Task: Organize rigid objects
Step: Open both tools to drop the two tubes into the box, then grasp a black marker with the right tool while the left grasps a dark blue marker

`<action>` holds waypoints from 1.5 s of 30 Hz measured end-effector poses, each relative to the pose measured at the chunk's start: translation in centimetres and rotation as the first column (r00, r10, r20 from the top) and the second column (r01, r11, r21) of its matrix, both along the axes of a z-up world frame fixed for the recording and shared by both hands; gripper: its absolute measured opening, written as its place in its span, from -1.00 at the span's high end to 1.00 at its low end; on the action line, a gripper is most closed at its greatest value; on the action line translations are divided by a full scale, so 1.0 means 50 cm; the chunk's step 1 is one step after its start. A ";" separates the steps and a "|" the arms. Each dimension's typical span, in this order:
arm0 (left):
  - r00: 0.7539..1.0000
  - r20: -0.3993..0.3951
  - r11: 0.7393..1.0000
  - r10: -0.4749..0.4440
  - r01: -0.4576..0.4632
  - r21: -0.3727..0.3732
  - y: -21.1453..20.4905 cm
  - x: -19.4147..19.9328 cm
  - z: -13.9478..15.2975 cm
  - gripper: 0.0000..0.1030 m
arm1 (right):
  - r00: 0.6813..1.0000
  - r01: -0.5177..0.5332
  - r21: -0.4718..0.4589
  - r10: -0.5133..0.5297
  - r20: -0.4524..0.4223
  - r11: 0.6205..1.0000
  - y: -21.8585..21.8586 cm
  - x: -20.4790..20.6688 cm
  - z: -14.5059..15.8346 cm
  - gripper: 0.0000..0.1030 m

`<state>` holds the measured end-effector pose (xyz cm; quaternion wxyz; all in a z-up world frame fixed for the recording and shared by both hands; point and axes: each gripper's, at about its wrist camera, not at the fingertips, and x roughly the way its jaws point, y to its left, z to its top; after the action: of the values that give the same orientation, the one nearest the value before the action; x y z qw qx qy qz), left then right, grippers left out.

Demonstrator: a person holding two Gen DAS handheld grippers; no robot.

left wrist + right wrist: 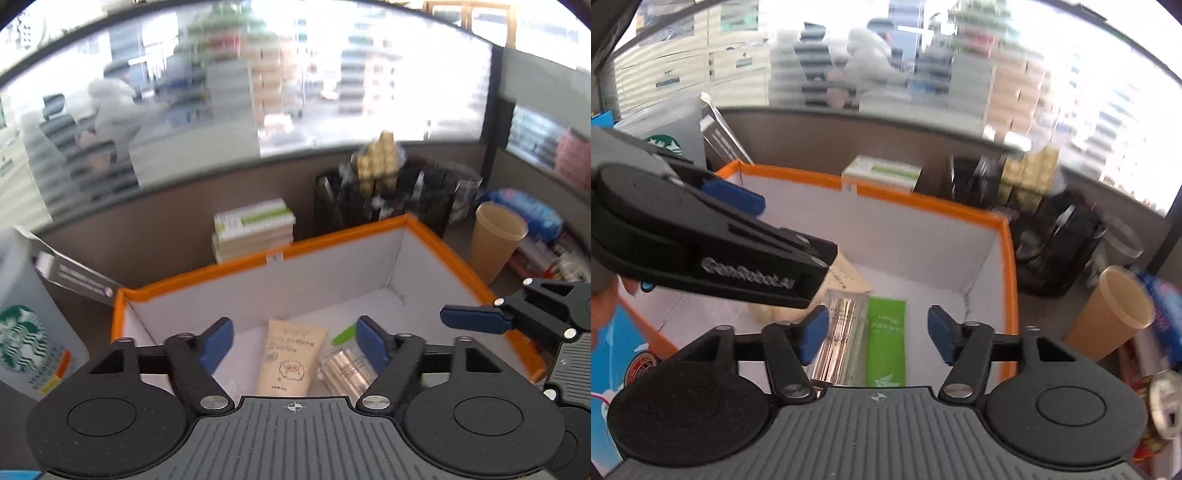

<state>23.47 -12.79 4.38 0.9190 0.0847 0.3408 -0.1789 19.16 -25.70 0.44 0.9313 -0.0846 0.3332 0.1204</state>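
An orange-rimmed white box (258, 254) (1008, 236) sits on the desk. Inside lie a beige tube (290, 356) (849, 277), a clear pack of shiny sticks (343, 369) (842, 339) and a green flat packet (886, 343), whose tip shows in the left wrist view (343, 334). My left gripper (295, 345) is open and empty above the box, over the tube and clear pack. My right gripper (877, 334) is open and empty above the box, over the green packet. The left gripper body crosses the right wrist view at upper left (701, 251).
A Starbucks bag (29, 332) stands left of the box. Stacked small boxes (255, 229), a black mesh organiser (388, 195) and a paper cup (495, 240) (1112, 310) stand behind and right. Packets and clutter (546, 251) lie at far right.
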 end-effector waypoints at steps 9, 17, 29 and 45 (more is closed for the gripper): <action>0.985 0.170 0.992 -0.014 0.036 -0.124 0.139 -0.202 0.039 -0.89 | 0.964 0.000 0.135 -0.036 0.265 0.991 -0.067 -0.277 0.082 -0.88; 0.949 0.222 0.975 -0.224 0.219 0.046 0.138 -0.332 -0.054 -0.89 | 0.987 0.082 0.072 -0.091 0.134 0.994 -0.052 -0.387 -0.068 0.02; 0.987 0.041 0.986 -0.158 0.160 -0.038 0.106 -0.417 -0.165 -0.89 | 0.992 0.094 0.075 -0.100 0.079 0.993 -0.025 -0.416 -0.148 0.42; 0.996 0.066 0.997 -0.052 0.056 -0.059 0.039 -0.409 -0.230 -0.01 | 0.992 0.091 0.104 -0.100 0.082 0.990 -0.080 -0.423 -0.176 0.79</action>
<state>3.00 -10.85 -7.12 0.9266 0.0716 0.3030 -0.2111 -1.98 -29.69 -8.35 0.9527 -0.0271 0.2894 0.0882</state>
